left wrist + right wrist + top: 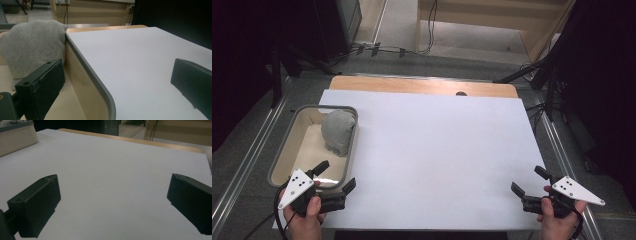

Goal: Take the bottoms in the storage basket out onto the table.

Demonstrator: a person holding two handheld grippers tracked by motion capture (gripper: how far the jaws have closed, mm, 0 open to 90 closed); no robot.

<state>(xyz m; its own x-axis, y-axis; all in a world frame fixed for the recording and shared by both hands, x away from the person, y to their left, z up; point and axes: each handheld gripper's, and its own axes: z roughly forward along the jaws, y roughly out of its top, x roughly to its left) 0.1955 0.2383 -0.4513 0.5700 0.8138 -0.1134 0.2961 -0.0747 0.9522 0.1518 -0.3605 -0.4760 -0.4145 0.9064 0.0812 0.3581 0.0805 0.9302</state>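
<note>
- Plainly, the left gripper (337, 177) has its jaws spread wide with nothing clamped between them; they straddle the near right corner of the tray (279, 162), one jaw inside over the cream floor, the other outside over the white sheet.
- From the left gripper view, the grey rim of the tray (100, 85) runs up between the two jaws, and the grey cloth bundle (32, 47) sits just past the left jaw, leaning against the tray's wall.
- Seen from the high view, the grey cloth bundle (338, 131) lies in the far right corner of the tray, at about 12 o'clock from the left gripper and near it, not touched by either jaw.
- The right gripper (528, 182) also has its jaws fully apart and empty, hovering low over the sheet near the tabletop's 4 o'clock corner, well apart from the tray.
- A person's hands enter from 6 o'clock, one at each lower corner, each gripper carrying a grey three-cornered plate.
- The white sheet (437, 150) covers nearly all of the tabletop; it is plain, matte and bare between the two grippers.
- A strip of light wooden tabletop (422, 86) shows beyond the sheet at 12 o'clock.
- Around the tabletop the floor is grey, with metal rails along both sides, cables at 12 o'clock, pale wooden furniture beyond, and dark curtains at 9 and 3 o'clock.
</note>
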